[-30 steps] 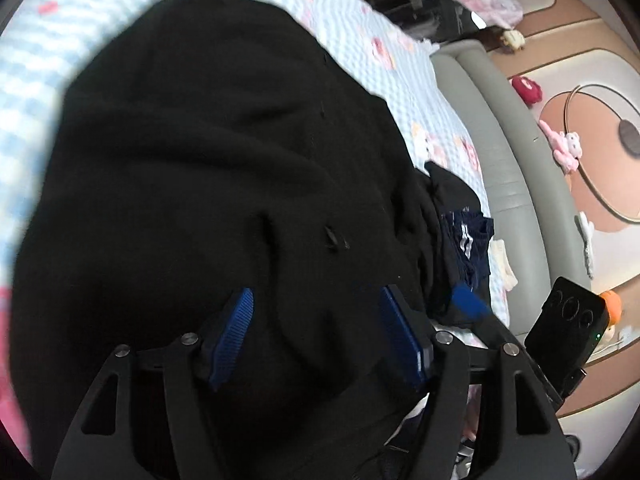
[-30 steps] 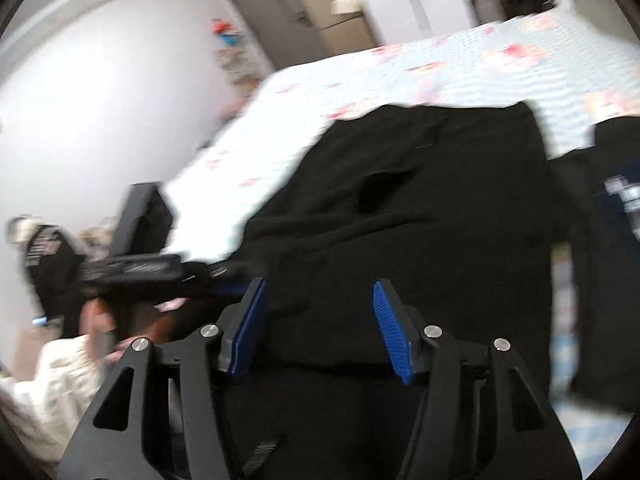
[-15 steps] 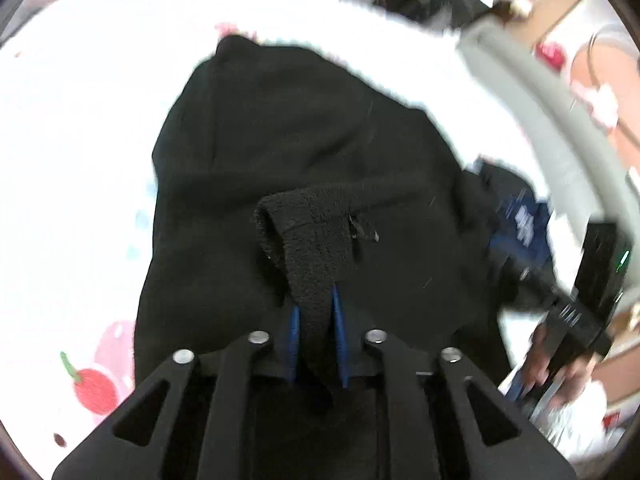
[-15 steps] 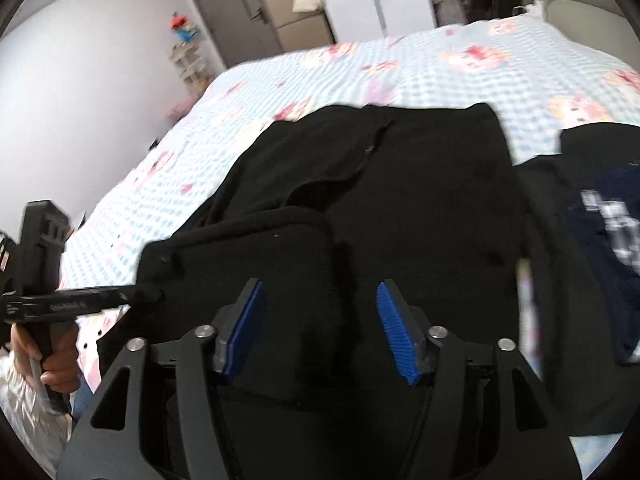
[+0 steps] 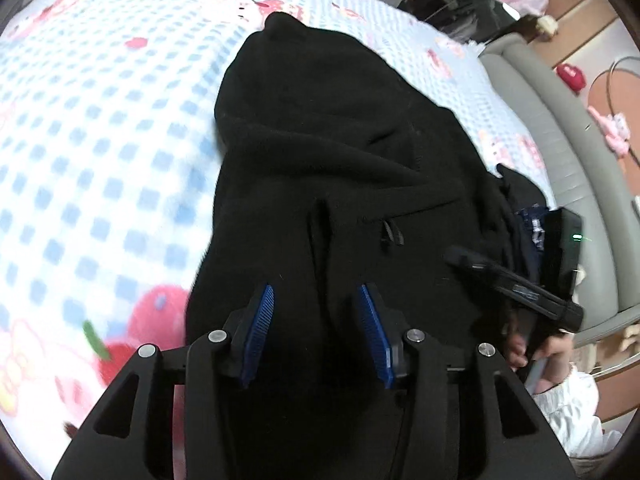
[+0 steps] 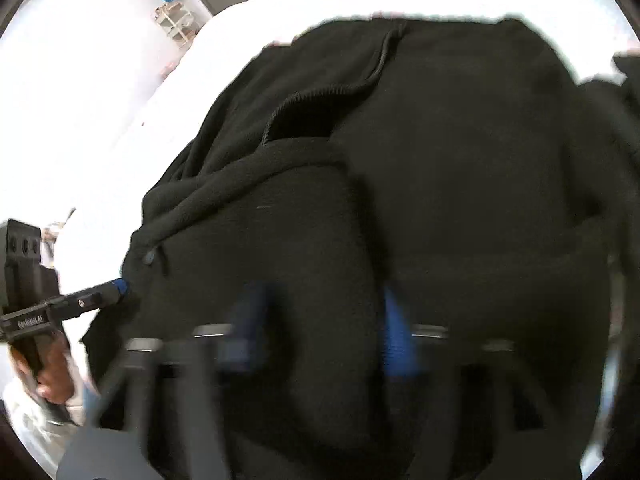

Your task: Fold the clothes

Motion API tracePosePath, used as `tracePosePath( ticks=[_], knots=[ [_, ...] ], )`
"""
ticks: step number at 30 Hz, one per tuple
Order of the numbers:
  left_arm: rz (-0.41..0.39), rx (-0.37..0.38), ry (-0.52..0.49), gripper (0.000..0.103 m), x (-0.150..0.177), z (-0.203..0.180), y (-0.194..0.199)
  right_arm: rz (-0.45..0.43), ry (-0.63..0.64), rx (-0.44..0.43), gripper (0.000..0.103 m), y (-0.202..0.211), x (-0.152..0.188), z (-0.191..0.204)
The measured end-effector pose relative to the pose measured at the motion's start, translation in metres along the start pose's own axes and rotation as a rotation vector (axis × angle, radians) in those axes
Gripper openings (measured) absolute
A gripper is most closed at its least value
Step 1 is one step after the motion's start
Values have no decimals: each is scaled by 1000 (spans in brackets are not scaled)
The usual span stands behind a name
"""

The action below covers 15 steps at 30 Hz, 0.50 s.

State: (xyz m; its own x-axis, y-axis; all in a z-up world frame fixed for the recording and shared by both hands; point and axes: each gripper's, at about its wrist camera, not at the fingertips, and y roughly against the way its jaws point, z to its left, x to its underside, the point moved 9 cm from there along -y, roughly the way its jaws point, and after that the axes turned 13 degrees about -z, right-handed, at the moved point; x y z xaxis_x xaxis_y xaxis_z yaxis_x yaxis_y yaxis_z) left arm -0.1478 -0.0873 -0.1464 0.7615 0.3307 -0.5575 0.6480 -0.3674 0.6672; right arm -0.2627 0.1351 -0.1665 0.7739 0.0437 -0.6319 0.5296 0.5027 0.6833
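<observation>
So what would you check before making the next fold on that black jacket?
1. Black jacket lying on the bed sheet: ok.
2. Jacket smooth: not ok, the fabric is bunched into ridges on one side.
3. Left gripper holding fabric: not ok, its fingers stand apart with their blue pads bare.
4. Right gripper holding fabric: cannot tell, its fingers are closing with fabric between them, but the view is blurred.
5. Navy garment clear of the jacket: not ok, it lies against the jacket's edge.
</observation>
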Motion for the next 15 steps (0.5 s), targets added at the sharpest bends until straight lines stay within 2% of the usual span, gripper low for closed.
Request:
tracePosePath(
  ticks=[1, 3, 4, 5, 6, 7, 9, 11, 12, 14, 15],
  knots=[
    [-23, 7, -8, 45, 0, -2, 5, -45, 40, 63, 23, 9, -4, -2],
    [-124, 50, -29, 45, -7, -10, 22, -103, 95, 163, 23, 25, -10, -5],
    [-142, 71, -31, 45, -7, -15, 24, -113, 90, 180, 24, 33, -11, -7],
    [-154, 92, -31, 45, -6, -21, 25, -108, 51, 151, 28, 40, -9, -7],
    [-126, 94, -42, 46, 0, -27, 18, -110, 16, 105, 30, 45, -7, -5],
    [-76, 61, -48, 46, 7, -27, 9, -112, -6, 67, 36, 50, -5, -3],
    [29, -17, -58, 44, 21, -25, -11, -111, 7, 66, 36, 72, -2, -4],
    [-29, 113, -46, 44, 14, -51, 1, -125, 30, 93, 36, 92, -6, -7],
    [-86, 189, -54, 45, 8, -69, 14, -147, 34, 101, 36, 108, -11, -8],
    [-134, 198, -159, 46, 8, -105, 25, -188, 38, 105, 38, 132, -9, -6],
    [-128, 163, -219, 46, 15, -118, 19, -206, 41, 107, 41, 143, -5, -5]
  ],
)
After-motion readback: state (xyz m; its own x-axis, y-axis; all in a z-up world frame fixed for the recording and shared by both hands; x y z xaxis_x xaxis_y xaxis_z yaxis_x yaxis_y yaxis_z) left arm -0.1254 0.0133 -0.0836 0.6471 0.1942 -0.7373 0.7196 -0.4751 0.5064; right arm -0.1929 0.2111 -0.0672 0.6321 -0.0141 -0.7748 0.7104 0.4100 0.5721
